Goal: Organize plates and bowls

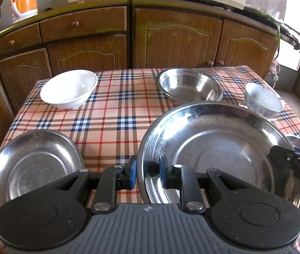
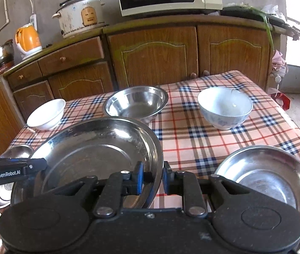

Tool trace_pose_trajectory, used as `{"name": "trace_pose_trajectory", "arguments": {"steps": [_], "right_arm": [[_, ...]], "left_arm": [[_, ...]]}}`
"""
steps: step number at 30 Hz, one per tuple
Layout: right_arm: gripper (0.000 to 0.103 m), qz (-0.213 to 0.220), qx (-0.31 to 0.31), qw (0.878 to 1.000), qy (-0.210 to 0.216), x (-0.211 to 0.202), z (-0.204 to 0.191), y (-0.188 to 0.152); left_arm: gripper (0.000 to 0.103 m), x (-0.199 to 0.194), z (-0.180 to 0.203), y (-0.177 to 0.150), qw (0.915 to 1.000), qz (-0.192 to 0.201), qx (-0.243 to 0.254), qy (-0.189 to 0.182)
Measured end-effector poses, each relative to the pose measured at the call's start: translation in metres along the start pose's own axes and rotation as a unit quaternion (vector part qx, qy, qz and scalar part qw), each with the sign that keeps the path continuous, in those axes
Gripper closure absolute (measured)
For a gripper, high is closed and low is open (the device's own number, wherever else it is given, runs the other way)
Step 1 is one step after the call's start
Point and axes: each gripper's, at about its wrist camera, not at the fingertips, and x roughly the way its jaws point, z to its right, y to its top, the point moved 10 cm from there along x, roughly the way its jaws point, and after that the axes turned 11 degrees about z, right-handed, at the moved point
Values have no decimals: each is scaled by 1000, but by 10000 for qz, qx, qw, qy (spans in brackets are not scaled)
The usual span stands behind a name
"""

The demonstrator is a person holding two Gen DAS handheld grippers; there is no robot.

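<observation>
Both sets of jaws are clamped on the same thing: the left gripper (image 1: 147, 174) pinches the near-left rim of the large round stainless-steel plate (image 1: 217, 148), 1 blue pad inside the rim and 1 outside, while the right gripper (image 2: 152, 177) pinches the opposite, right rim the same way. The plate hangs between the 2 grippers, tilted slightly and seemingly lifted off the checked tablecloth (image 1: 111, 114).

Taking that plate as the landmark: a smaller round steel plate (image 1: 33, 167) lies just beside it on the left, and another small steel plate (image 2: 270, 175) just beside it on the right. Beyond its far rim sits the deep steel bowl (image 1: 189, 85); far left of it the plain white bowl (image 1: 69, 87), far right the white bowl with blue pattern (image 2: 225, 106).

The coming move likely turns on this: each small plate lies right under 1 hand's side, the left one nearer the left gripper, so the large plate probably has to be set down before either is stacked on it.
</observation>
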Motion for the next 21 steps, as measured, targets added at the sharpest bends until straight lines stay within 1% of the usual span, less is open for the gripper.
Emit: {"name": "trace_pose_trajectory", "arguments": {"steps": [5, 13, 21], "right_arm": [[79, 86, -17, 10000, -9, -10, 0, 5], [79, 302, -78, 9995, -32, -33, 1, 16], [79, 437, -43, 9990, -36, -54, 6, 23]], "left_arm": [[81, -11, 3, 3, 10000, 69, 6, 36], [81, -30, 8, 6, 9997, 216, -95, 3], [81, -48, 15, 9, 9994, 335, -93, -16]]}}
